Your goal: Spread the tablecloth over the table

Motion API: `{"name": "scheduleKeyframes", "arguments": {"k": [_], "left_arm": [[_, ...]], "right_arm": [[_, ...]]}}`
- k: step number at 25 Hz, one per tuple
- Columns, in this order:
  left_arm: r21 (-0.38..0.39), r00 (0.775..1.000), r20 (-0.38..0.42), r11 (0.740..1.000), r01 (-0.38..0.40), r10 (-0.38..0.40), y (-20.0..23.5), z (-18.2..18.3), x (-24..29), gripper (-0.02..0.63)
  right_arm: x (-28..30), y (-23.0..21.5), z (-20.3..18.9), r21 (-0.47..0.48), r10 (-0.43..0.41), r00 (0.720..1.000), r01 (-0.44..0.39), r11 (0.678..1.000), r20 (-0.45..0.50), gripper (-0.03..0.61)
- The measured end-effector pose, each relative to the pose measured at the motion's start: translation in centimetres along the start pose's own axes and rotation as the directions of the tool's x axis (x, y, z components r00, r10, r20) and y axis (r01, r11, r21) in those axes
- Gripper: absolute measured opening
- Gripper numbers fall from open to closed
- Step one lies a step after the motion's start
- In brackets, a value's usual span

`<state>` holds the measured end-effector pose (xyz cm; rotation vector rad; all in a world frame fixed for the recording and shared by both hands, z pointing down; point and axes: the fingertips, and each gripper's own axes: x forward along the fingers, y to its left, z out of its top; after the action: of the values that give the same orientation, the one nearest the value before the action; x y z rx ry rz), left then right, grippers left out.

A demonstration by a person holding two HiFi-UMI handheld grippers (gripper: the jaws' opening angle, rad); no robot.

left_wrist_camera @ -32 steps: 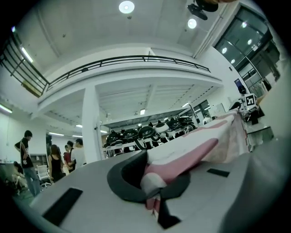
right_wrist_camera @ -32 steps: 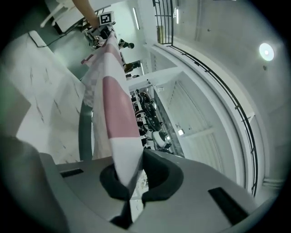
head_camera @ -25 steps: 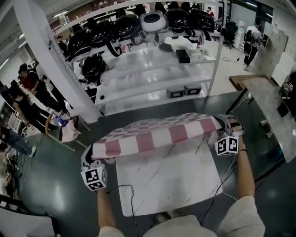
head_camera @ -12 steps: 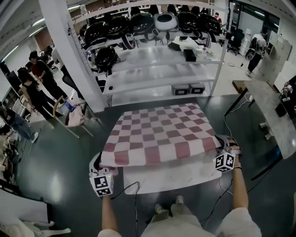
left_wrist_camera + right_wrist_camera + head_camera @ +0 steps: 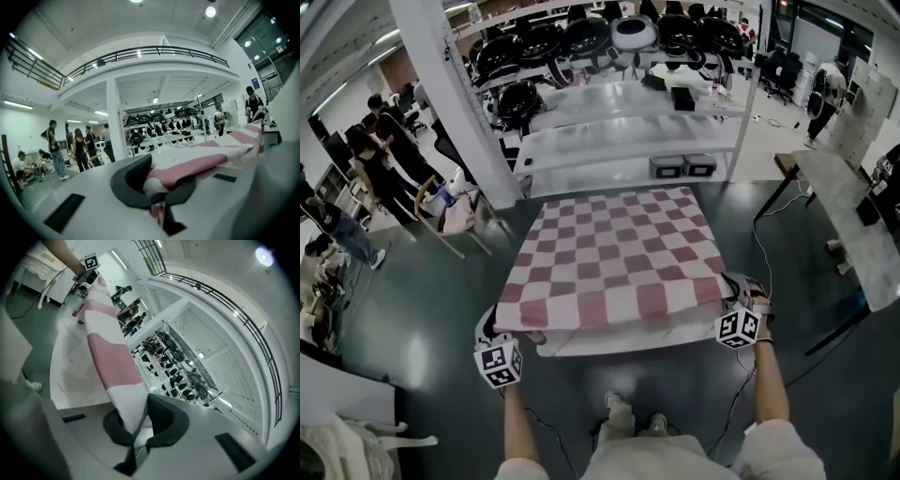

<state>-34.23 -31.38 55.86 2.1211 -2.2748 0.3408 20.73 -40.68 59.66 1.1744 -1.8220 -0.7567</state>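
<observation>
Tablecloth [image 5: 614, 253] flat over table [image 5: 609, 343], near corners gripped.
Left gripper [image 5: 499, 325] clamped shut on left corner, checked pink-white cloth taut across, right gripper [image 5: 728, 288] clamped shut on right corner; black-and-white square markers on both.

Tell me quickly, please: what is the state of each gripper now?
Left gripper: closed on the near left corner of the tablecloth.
Right gripper: closed on the near right corner of the tablecloth.
</observation>
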Motion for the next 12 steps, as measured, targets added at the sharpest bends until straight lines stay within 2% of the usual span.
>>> {"name": "scheduleKeyframes", "arguments": {"k": [8,12], "left_arm": [[-0.043,0.990,-0.141,0.999,-0.033,0.027,-1.1,-0.3,-1.4,0.028],[-0.030,0.983,-0.183,0.999,-0.026,0.020,-1.9,-2.6,-4.6,0.028]], "right_arm": [[-1.1,-0.3,0.4,0.025,0.092,0.996,-0.092,0.995,0.002,0.014],[-4.4,2.7,-0.1,0.064,0.122,0.992,-0.121,0.991,-0.007,0.014]]}}
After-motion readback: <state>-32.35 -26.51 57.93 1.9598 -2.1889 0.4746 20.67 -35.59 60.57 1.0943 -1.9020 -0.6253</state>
